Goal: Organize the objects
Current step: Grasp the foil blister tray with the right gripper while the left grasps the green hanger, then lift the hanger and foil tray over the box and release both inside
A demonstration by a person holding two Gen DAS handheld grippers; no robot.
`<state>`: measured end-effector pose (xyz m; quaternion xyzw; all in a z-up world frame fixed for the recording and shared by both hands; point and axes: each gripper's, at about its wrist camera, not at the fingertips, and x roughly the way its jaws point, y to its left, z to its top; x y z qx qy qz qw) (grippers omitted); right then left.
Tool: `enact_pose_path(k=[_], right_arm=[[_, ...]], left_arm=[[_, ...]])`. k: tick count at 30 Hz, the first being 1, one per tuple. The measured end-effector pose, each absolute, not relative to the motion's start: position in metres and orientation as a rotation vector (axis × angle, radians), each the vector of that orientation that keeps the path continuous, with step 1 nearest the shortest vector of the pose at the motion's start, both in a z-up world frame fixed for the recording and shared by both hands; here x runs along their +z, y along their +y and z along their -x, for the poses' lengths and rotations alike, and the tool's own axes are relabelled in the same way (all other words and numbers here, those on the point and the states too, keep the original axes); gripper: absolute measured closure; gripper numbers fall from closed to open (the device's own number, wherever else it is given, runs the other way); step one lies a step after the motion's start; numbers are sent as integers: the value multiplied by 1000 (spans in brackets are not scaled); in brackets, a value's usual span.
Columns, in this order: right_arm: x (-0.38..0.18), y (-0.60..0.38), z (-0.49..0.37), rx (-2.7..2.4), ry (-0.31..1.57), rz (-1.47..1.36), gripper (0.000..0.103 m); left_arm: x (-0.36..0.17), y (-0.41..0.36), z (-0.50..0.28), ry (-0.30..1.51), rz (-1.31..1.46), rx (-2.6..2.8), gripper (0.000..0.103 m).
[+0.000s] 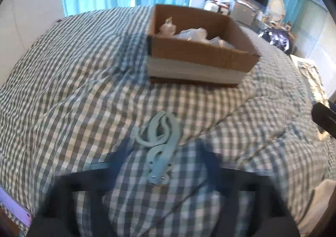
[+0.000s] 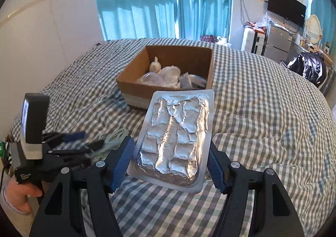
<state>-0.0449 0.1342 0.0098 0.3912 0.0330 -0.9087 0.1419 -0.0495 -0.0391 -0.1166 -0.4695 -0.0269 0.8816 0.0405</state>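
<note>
where the right tongs reach forward over the bed, their blue-padded fingers press against the two long edges of a silver foil blister pack, which they hold tilted up off the checked bedcover, its crinkled foil side toward the camera. the left tongs are blurred in their own view, spread apart with nothing between them, and a pale blue-grey looped strap or clip (its exact kind is hard to tell) lies on the cover between and just ahead of the two fingers; whether either finger touches it cannot be told. from the right wrist view the left tongs show low at the left, held in a hand, pointing at that same pale item. beyond both sits an open cardboard box on the bed, holding clear plastic bags and a whitish bundle. behind the bed hang blue curtains, and off to the right a dark screen is mounted on the wall above a cluttered corner.
</note>
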Motion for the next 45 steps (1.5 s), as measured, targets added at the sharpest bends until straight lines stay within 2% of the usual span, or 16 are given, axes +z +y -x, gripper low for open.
enact_pose_path(k=[5, 7, 8, 12, 13, 15, 17, 20, 21, 33, 45], right_arm=[[-14, 132, 60, -2591, 101, -1183, 36], [-22, 133, 65, -2581, 93, -1201, 36], [-28, 133, 69, -2574, 89, -1212, 36], [-44, 137, 80, -2556, 76, -1249, 36], [-45, 137, 81, -2553, 71, -1253, 36], [-50, 140, 85, -2547, 56, -1266, 36], [-55, 142, 87, -2547, 47, -1275, 36], [-58, 144, 85, -2543, 47, -1285, 36], [-58, 145, 84, -2544, 48, -1286, 36], [-13, 139, 60, -2584, 76, -1169, 36], [79, 134, 100, -2671, 94, -930, 36]], left_arm=[[-143, -42, 60, -118, 1486, 2665, 20], [-154, -38, 66, -96, 1505, 2655, 28], [-158, -35, 70, -77, 1514, 2643, 39], [-176, -26, 88, 38, 1571, 2641, 45], [-179, -27, 91, 37, 1585, 2637, 48], [-187, -34, 97, -38, 1607, 2619, 60], [-188, -41, 100, -119, 1605, 2614, 66], [-182, -41, 95, -93, 1575, 2636, 83], [-178, -40, 91, -63, 1559, 2655, 84], [-108, -31, 56, -102, 1356, 2689, 86], [-10, -16, 112, -85, 1110, 2736, 86]])
